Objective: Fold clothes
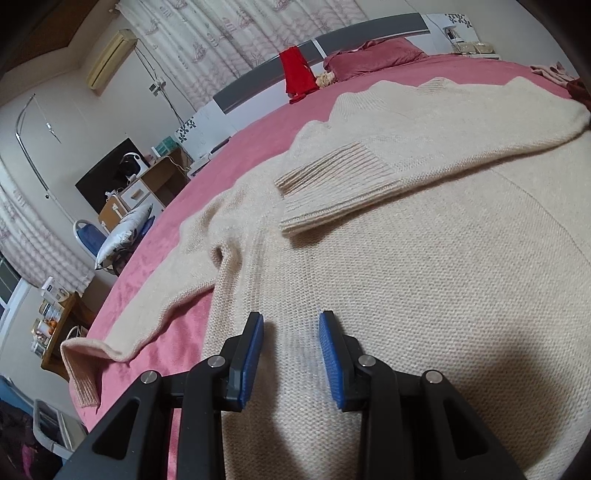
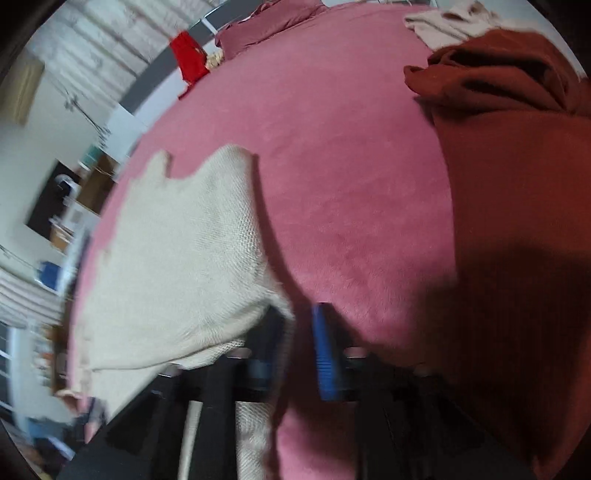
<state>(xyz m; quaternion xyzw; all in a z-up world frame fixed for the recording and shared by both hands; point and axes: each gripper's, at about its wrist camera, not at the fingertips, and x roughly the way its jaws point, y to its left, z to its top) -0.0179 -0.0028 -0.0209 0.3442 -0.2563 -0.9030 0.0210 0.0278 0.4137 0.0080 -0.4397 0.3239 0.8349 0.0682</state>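
Note:
A cream knit sweater [image 1: 424,258] lies spread on the pink bed [image 1: 229,162]. One sleeve is folded across its body, ending in a ribbed cuff [image 1: 332,184]. The other sleeve stretches left, and its cuff [image 1: 83,373] hangs at the bed's edge. My left gripper [image 1: 291,332] hovers open just over the sweater's lower body, nothing between its blue pads [image 1: 253,354]. The right wrist view is blurred. There my right gripper [image 2: 295,332] stands open, with pink bed showing between the fingers. A lifted edge of the sweater [image 2: 177,266] drapes over its left finger.
A rust-brown garment [image 2: 517,184] lies heaped on the bed right of my right gripper, with a pale pink garment [image 2: 443,22] beyond it. A red item [image 1: 297,70] and pink pillows [image 1: 373,55] sit by the headboard. Furniture and a chair [image 1: 92,236] stand left of the bed.

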